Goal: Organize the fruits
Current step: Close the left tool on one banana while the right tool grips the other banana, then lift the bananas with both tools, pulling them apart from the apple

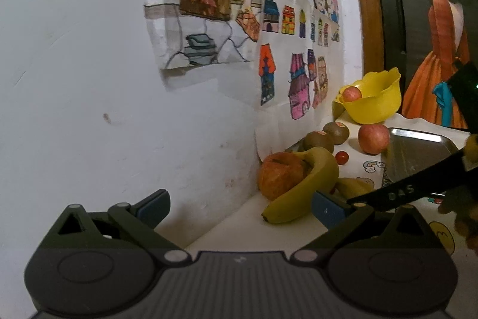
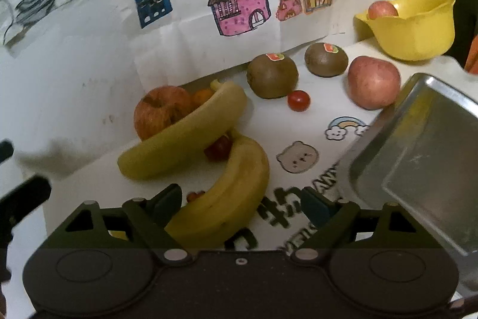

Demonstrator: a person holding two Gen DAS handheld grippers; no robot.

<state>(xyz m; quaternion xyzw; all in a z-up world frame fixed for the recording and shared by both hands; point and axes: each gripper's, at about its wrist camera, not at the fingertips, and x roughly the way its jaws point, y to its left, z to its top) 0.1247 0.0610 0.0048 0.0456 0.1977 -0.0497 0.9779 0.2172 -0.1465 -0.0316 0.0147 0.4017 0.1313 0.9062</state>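
fruits lie scattered on the white table (image 2: pixel 269 121) against the wall: two bananas, three apples, two kiwis and a few small tomatoes. my right gripper (image 2: pixel 242 204) hangs over the near banana (image 2: pixel 236 187), fingers spread wide and holding nothing; that banana curves up between them, its lower end close to my left finger (image 2: pixel 167 199), though i cannot tell if it touches. the far banana (image 2: pixel 185 139) rests just behind it, leaning against the big apple (image 2: pixel 158 112) near the wall. a dark red tomato (image 2: pixel 219 148) sits tucked between the two bananas, and a brighter cherry tomato (image 2: pixel 298 100) lies out in the open, just beside the left kiwi (image 2: pixel 272 75). the right kiwi (image 2: pixel 326 59) sits close by, both wearing stickers on top. a red apple (image 2: pixel 373 82) stands next to the corner of the metal tray (image 2: pixel 418 157), which is bare and takes up the table's right side. at the back edge the yellow bowl (image 2: pixel 415 26) holds one small apple (image 2: pixel 382 10).

my left gripper (image 1: pixel 242 208) is off the table's left end, facing the wall, fingers wide apart with nothing between them. from there i see the same pile, the far banana (image 1: pixel 304 187) in front and the bowl (image 1: pixel 373 97) at the back.
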